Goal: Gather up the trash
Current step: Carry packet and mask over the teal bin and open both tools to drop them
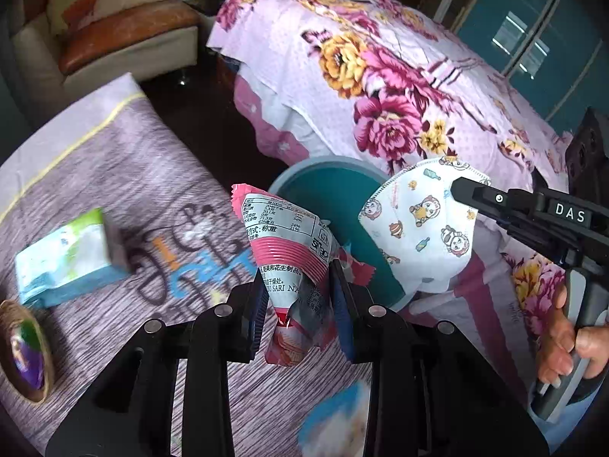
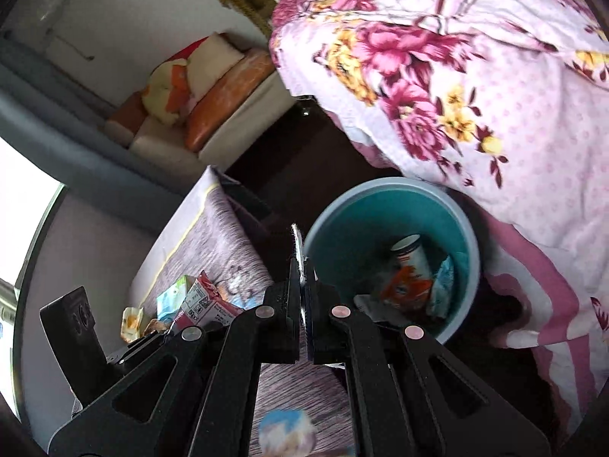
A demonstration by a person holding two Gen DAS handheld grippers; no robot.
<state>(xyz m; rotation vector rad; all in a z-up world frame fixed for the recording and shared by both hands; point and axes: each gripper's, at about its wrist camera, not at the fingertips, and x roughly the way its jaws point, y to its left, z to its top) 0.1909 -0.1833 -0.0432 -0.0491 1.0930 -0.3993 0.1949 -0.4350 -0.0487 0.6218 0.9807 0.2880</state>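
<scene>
My left gripper point(image 1: 297, 278) is shut on a pink and white snack wrapper point(image 1: 289, 240) and holds it above the purple tablecloth, just short of the teal trash bin point(image 1: 327, 190). My right gripper point(image 1: 462, 190) is shut on a white face mask with cartoon prints point(image 1: 418, 228) and holds it over the bin's right rim. In the right wrist view the mask shows edge-on point(image 2: 298, 255) between the shut fingers of the gripper point(image 2: 303, 285), left of the bin point(image 2: 462, 228). The bin holds a paper cup point(image 2: 413, 257) and several wrappers. The left gripper's wrapper shows there too point(image 2: 205, 304).
A green and blue tissue pack point(image 1: 68, 255) lies on the purple tablecloth point(image 1: 114, 160). A woven basket point(image 1: 26, 350) sits at the table's left edge. A floral bed point(image 1: 380, 76) stands right behind the bin. A sofa point(image 1: 125, 38) is at the back.
</scene>
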